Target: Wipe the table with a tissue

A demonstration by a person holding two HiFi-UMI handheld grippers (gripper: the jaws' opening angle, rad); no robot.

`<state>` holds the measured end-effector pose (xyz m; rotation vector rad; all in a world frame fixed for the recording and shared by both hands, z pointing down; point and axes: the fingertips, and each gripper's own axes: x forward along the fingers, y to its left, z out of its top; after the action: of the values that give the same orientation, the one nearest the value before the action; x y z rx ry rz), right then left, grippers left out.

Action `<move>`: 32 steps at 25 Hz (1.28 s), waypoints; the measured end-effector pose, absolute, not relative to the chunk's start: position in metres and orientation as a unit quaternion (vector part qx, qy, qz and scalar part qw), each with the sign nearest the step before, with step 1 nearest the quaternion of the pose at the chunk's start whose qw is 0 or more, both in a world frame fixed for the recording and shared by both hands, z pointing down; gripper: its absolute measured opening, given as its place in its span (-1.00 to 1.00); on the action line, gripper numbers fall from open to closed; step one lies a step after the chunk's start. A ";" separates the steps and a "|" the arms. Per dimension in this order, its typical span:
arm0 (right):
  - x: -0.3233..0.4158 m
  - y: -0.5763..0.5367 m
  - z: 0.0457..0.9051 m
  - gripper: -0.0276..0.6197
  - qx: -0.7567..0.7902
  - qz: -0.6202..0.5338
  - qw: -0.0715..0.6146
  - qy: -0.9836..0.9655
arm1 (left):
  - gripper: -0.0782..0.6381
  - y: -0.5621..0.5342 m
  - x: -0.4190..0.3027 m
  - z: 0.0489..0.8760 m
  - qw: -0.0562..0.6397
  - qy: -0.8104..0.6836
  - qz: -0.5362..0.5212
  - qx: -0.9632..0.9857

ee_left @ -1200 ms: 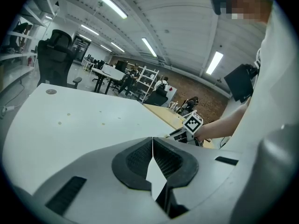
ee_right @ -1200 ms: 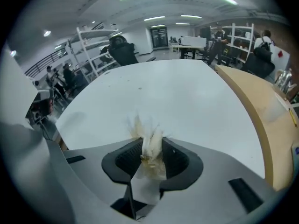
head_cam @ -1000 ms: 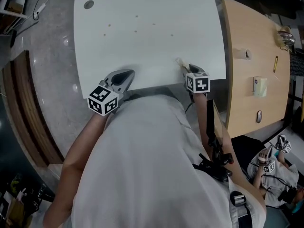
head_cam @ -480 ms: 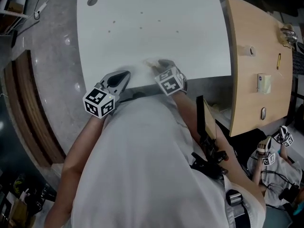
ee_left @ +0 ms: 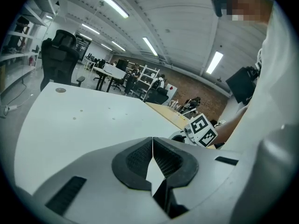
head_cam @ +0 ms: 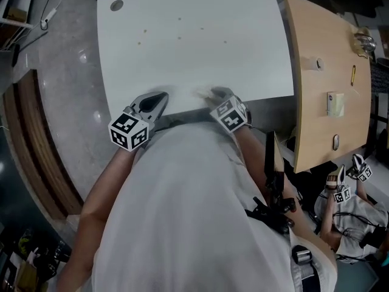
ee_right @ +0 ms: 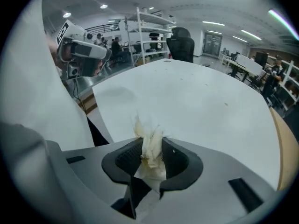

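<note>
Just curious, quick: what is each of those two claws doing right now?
Left gripper: closed, nothing in it.
Right gripper: closed on a crumpled tissue.

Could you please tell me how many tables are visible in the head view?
2: the white table fills the centre, and a wooden table stands along its right side. More tables may lie outside the frame.

1. Grey speckled floor (head_cam: 67,72), glossy, left of the work area.
2. Light wooden desk (head_cam: 310,102) at right, small items on it.
3. Long strip lights (ee_left: 112,3) on white ceiling.
4. Black office chair (ee_left: 58,52), white shelf rack (ee_right: 149,31), brick wall (ee_left: 184,80) far back.
</note>
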<state>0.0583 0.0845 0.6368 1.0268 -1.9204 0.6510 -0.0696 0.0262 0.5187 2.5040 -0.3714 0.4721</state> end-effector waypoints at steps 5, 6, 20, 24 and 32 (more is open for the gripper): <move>0.163 0.112 0.641 -0.57 0.501 0.309 0.402 -0.701 | -0.76 0.026 -0.050 0.519 0.283 -0.126 0.175 0.934; 0.182 0.113 0.641 -0.57 0.519 0.317 0.398 -0.687 | -0.76 0.025 -0.046 0.520 0.283 -0.125 0.176 0.935; 0.283 0.010 0.619 -0.56 0.584 0.330 0.316 -0.671 | -0.76 0.011 0.010 0.507 0.286 -0.186 0.162 0.926; 0.279 -0.033 0.619 -0.56 0.560 0.307 0.328 -0.696 | -0.76 0.012 0.011 0.504 0.292 -0.215 0.162 0.918; 0.281 -0.098 0.634 -0.57 0.540 0.259 0.381 -0.705 | -0.76 0.018 0.000 0.504 0.307 -0.275 0.162 0.897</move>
<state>0.2810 -0.0985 0.6339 1.3774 -1.7984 0.6600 -0.0004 0.0180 0.5039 2.3721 -0.7275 0.4283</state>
